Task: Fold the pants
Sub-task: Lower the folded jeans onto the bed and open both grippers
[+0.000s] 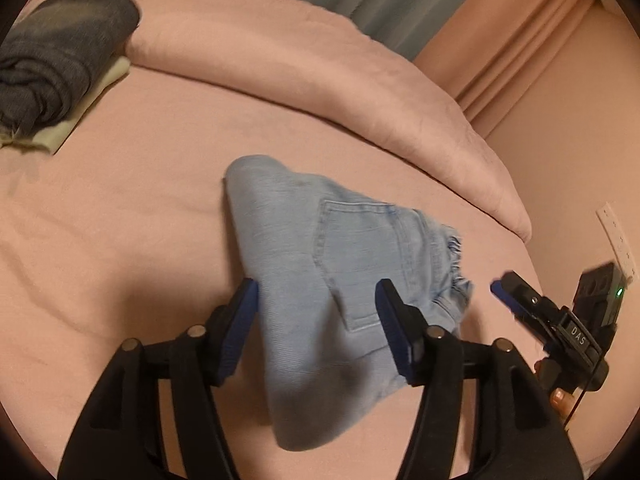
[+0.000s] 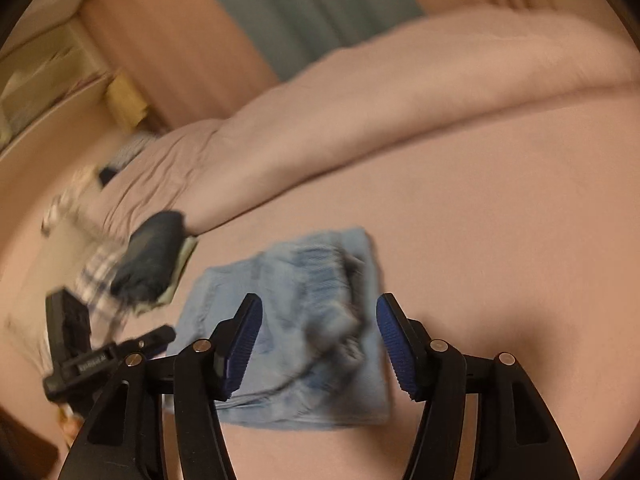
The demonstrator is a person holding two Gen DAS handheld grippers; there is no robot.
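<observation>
Light blue jeans [image 1: 320, 280] lie folded in a compact bundle on the pink bed sheet [image 1: 120, 220], back pocket up and frayed hem to the right. My left gripper [image 1: 316, 320] is open above the bundle's near part, holding nothing. My right gripper [image 2: 318, 336] is open above the same jeans [image 2: 288, 320], which look blurred in the right wrist view. The right gripper also shows in the left wrist view [image 1: 516, 292], to the right of the jeans. The left gripper shows in the right wrist view [image 2: 132, 344], at the left.
A pink duvet [image 1: 320, 80] is rolled along the far side of the bed. A dark folded garment [image 1: 60, 60] lies on a pale cloth at far left. A wall socket [image 1: 616, 236] is at right. Curtains [image 1: 400, 0] hang behind.
</observation>
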